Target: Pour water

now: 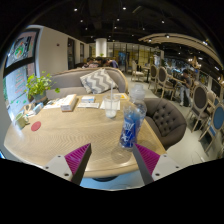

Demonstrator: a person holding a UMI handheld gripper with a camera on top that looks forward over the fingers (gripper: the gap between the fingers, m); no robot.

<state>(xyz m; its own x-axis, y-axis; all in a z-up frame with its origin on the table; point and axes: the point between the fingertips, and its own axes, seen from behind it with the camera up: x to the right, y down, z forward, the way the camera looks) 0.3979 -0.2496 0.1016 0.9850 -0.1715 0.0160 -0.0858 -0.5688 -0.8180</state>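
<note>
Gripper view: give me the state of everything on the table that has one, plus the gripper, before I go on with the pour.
gripper: open, fingers apart, holding nothing
water bottle: upright on the table, just ahead of the fingers, not gripped
glass: upright, beyond the bottle; fill level cannot be told
potted plant: upright, at the table's far left
round table: carries all of these

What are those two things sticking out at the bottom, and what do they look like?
They are the two fingers of a hand-held gripper. Each finger is dark and tapers forward, with a magenta pad on its inner face. No cables, markings or sleeve show here. A water bottle stands on the round table ahead of them.
</note>
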